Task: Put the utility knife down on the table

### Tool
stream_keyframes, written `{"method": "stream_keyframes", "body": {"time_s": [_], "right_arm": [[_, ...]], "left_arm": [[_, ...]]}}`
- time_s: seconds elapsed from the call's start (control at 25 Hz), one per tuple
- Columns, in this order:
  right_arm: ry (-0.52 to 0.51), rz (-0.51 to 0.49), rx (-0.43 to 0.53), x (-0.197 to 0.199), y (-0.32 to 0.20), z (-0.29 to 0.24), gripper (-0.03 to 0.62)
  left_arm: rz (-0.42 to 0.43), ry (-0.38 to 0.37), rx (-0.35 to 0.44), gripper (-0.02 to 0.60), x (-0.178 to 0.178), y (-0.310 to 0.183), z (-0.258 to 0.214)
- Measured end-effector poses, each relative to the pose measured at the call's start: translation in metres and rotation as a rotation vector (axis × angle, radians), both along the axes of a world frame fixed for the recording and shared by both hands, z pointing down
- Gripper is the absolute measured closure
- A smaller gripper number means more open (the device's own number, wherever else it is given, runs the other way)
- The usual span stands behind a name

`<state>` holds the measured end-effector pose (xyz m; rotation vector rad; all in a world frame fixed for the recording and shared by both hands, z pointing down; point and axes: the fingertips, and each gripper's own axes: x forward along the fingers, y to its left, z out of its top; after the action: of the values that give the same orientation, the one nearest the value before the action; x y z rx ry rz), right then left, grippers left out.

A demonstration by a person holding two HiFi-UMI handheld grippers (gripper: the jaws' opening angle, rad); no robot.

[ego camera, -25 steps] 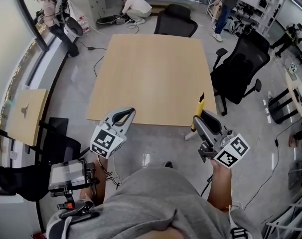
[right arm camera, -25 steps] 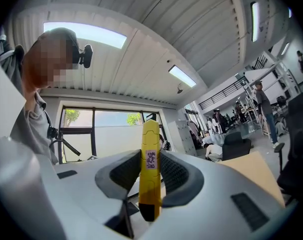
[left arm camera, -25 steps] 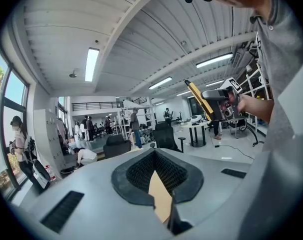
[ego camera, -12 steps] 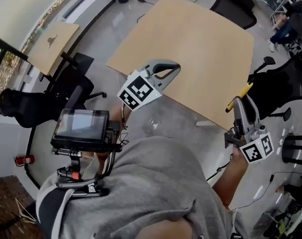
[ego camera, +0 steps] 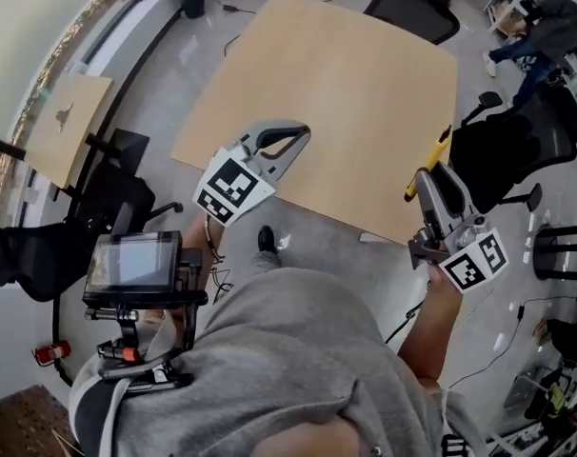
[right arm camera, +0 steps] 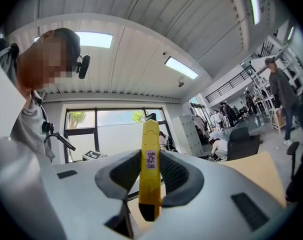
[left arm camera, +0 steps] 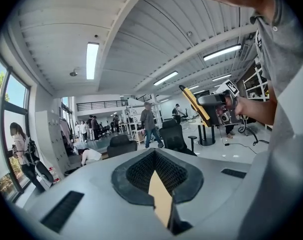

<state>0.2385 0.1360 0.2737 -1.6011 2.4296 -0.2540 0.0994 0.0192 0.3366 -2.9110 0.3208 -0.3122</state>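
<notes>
Utility knife (right arm camera: 150, 134) clamped in right hand-held gripper (right arm camera: 150, 176).

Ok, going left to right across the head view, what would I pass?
Small wooden table → left tongs → utility knife, held in the right tongs → black office chair.

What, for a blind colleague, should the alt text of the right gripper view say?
The right gripper is shut on a yellow utility knife, which runs up the middle of the picture between its grey jaws. Behind it are a light wooden table at the right, a large window and a white ribbed ceiling with strip lights.
</notes>
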Motion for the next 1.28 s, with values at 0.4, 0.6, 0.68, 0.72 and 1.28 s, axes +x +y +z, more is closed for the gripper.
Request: {"method": "stream_keyframes", "body": {"time_s": [0.4, 0.6, 0.68, 0.72, 1.28], "right_arm": [[0.045, 0.139, 0.002, -0.017, -0.083, -0.006, 0.476], [0.037, 0.186, 0.004, -0.026, -0.125, -0.013, 0.476], [0.029, 0.190, 0.000, -0.033, -0.142, -0.016, 0.476], [0.027, 0.188, -0.002, -0.036, -0.149, -0.016, 0.476], [0.025, 0.114, 0.001, -0.018, -0.196, 0.001, 0.476]], "left_arm": [[0.116, 0.065, 0.010, 0.578, -0.006, -0.102, -0.004], [0.150, 0.097, 0.010, 0.578, -0.019, -0.152, -0.009], [0.147, 0.114, 0.001, 0.578, -0.026, -0.172, -0.011], [0.145, 0.121, -0.002, 0.578, -0.029, -0.179, -0.011], [0.042, 0.106, -0.020, 0.578, -0.055, -0.191, 0.008]]}}
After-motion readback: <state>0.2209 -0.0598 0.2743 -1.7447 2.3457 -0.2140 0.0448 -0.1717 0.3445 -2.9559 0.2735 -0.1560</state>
